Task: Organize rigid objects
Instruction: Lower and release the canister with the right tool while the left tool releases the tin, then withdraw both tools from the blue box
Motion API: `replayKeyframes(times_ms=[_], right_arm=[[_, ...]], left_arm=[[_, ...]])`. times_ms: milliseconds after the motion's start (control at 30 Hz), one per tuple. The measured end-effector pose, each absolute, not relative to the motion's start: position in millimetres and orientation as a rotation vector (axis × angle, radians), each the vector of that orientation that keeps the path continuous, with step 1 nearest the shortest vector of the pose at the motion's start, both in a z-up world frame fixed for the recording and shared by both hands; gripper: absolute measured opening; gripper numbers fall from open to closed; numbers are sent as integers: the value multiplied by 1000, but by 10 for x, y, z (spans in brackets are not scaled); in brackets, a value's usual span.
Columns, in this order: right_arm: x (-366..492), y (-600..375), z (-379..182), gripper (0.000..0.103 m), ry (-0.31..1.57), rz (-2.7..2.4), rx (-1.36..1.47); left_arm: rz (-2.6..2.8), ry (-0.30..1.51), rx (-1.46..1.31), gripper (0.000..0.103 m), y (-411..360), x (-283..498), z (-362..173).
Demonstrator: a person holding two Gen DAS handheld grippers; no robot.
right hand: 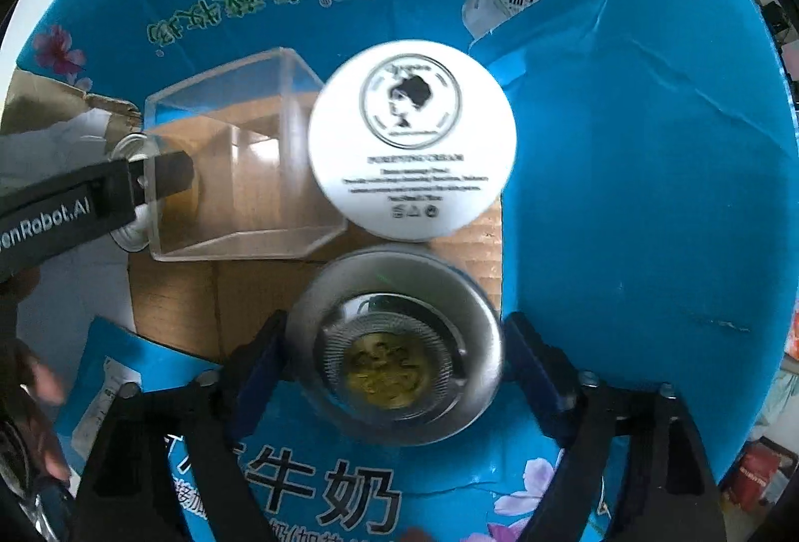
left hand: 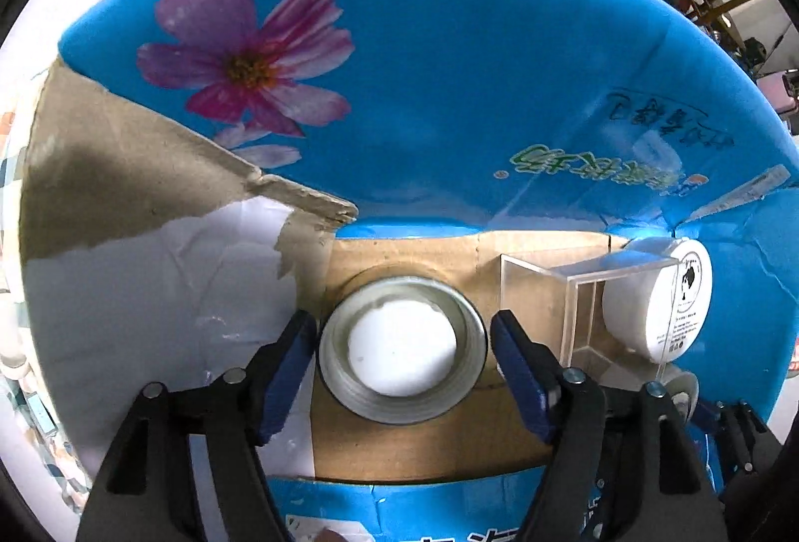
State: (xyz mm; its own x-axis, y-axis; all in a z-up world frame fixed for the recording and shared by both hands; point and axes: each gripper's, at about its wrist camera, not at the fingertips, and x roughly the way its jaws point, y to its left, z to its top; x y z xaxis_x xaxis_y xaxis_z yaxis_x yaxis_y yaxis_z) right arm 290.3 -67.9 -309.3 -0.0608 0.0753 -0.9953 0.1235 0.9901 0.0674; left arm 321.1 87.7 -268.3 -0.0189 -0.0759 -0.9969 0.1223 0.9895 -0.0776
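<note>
The left hand-held gripper point(left hand: 403, 355) sits nearest its camera, its blue fingers apart on either side of a round tin point(left hand: 402, 348) with a white inside. Each pad is just beside the tin's rim at 9 and 3 o'clock; whether they touch it I cannot tell, so this reads as a placing or a release rather than a firm hold. The tin rests on the brown floor of a blue cardboard box point(left hand: 449, 58) printed with a pink flower. At 3 o'clock from the tin stands a clear plastic box point(left hand: 574, 292), and beyond it a white cream jar point(left hand: 644, 307) on its side. In the right wrist view, the right hand-held gripper point(right hand: 394, 357) brackets a metal lid point(right hand: 394, 342) with a gold emblem, fingers spread at its edges and apparently not squeezing. The lid lies at 6 o'clock from the cream jar and at 4 o'clock from the clear box. Judging by this, the task looks well along: four pieces are already inside the carton, grouped close on its floor. Whether more items wait outside is not visible.
</note>
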Motion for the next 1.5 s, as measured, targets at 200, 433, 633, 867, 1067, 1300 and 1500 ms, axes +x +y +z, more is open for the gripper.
replayKeyframes(times_ms=[200, 433, 633, 867, 1067, 1300, 1500], right_arm=[[2993, -682, -2942, 94, 1614, -63, 141], [2974, -694, -2764, 99, 1595, -55, 141], [2878, -690, -2529, 99, 1565, -31, 131], [2651, -647, -2089, 99, 1489, 19, 131], [2285, -640, -1767, 99, 1432, 61, 143], [2025, -629, -1413, 99, 1359, 104, 148], [1798, -687, -1068, 99, 1301, 122, 153]], left_arm=[[-162, 1559, 76, 86, 826, 3175, -2536], [-150, 1527, 79, 102, 848, 3101, -2381], [-134, 1472, 45, 102, 1027, 3026, -2201], [-125, 1375, 55, 102, 1104, 2741, -1808], [-116, 1288, 39, 102, 1058, 2499, -1513], [-118, 1208, 33, 102, 1031, 2204, -1063], [-128, 1173, 14, 102, 991, 1978, -802]])
